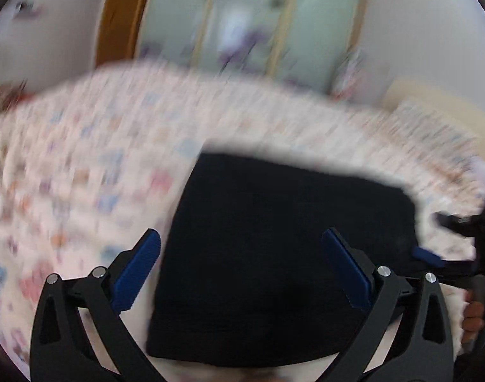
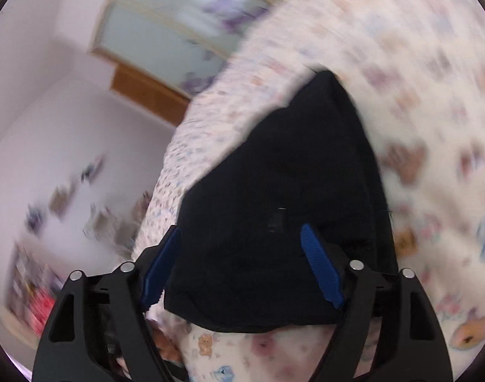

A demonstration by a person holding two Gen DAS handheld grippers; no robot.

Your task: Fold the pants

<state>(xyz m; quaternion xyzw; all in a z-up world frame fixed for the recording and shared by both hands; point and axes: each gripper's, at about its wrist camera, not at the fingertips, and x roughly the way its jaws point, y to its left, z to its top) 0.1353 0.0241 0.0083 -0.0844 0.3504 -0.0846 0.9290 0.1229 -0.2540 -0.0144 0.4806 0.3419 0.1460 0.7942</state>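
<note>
Across the left wrist view, a blurred cartoon-print bedsheet spreads below a mirrored wardrobe. Folded black pants lie under the left gripper, whose blue fingers spread wide, empty. From the right wrist, the right gripper likewise gapes above the pants; sheet beneath.

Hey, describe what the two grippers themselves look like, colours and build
Both match. The left gripper and right gripper have matte black angular linkage arms with triangular cutouts, round silver pivot pins, and blue ribbed pads lining each finger's inner face. No cables or printed markings show.
</note>
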